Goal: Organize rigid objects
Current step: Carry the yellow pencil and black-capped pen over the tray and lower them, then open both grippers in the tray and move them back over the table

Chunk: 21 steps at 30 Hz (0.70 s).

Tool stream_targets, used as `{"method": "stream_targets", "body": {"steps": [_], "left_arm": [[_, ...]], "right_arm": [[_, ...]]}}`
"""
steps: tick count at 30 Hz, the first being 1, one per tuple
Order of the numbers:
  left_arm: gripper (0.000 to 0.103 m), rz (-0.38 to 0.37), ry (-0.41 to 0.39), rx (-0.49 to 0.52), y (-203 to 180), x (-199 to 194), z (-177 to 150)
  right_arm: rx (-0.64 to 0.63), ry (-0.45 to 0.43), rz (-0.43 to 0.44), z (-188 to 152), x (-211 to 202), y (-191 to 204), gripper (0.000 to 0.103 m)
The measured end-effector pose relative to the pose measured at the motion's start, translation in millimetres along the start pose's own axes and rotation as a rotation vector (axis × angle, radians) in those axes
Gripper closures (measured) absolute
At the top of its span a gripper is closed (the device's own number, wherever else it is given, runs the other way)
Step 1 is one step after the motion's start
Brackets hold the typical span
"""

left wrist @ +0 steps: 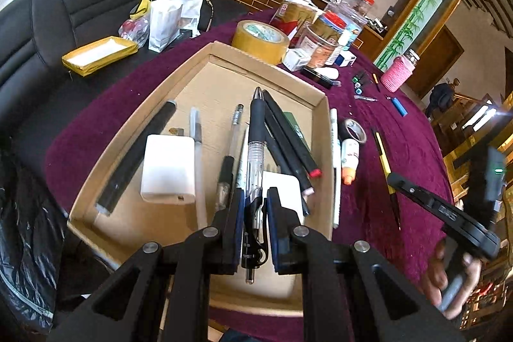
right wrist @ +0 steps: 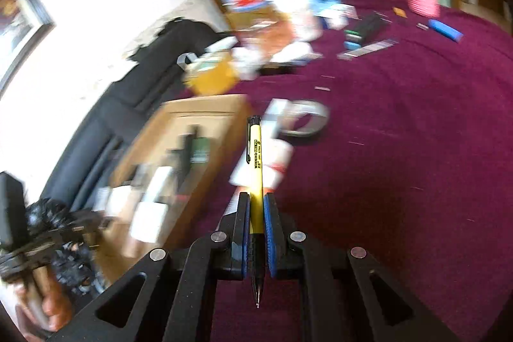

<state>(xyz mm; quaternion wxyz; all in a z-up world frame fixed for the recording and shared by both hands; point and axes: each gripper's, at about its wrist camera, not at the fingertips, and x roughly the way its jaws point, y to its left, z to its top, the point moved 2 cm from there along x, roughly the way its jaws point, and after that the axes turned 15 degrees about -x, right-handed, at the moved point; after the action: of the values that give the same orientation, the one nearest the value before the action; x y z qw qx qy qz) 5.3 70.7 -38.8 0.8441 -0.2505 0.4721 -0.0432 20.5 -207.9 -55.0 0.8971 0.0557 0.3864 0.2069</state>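
Right gripper [right wrist: 256, 207] pinches a yellow, black-clipped pen [right wrist: 255, 162].

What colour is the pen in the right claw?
Yellow, with black ends and black print: the pen shows best in the right wrist view.

Tablecloth [left wrist: 400, 156]: deep maroon, plain. Tray [left wrist: 205, 53]: tan cardboard, plain. Pen [left wrist: 255, 156] at lower centre of left view: black grip and clip, clear barrel. Charger block [left wrist: 168, 172] at centre left: white. Marker [left wrist: 290, 133]: black, red cap end. Tape roll [left wrist: 259, 42] at upper centre: yellow-brown. Jar [left wrist: 397, 74] at right: pink knitted cover. Wall panel [left wrist: 423, 12] at upper right: green bamboo pattern. Pen [right wrist: 255, 162] at centre of right view: yellow barrel, black print, black clip. Pads [right wrist: 272, 229]: blue, ribbed. Lighter [right wrist: 445, 30] at upper right: blue.
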Motion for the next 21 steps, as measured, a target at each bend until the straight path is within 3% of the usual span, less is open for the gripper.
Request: {"method": "stream_targets", "body": {"steps": [7, 14, 21], "left_arm": [[0.089, 0.016, 0.031, 0.014, -1.6, 30.5, 29.7], [0.089, 0.074, 0.051, 0.021, 1.8, 58.1, 53.8], [0.089, 0.090, 0.109, 0.037, 6.5, 81.3, 60.6]], "right_arm": [[-0.116, 0.021, 0.088, 39.0, 38.7, 64.3, 0.093], [-0.121, 0.102, 0.124, 58.7, 99.3, 86.6, 0.093], [-0.136, 0.158, 0.106, 61.0, 129.8, 88.0, 0.093]]}}
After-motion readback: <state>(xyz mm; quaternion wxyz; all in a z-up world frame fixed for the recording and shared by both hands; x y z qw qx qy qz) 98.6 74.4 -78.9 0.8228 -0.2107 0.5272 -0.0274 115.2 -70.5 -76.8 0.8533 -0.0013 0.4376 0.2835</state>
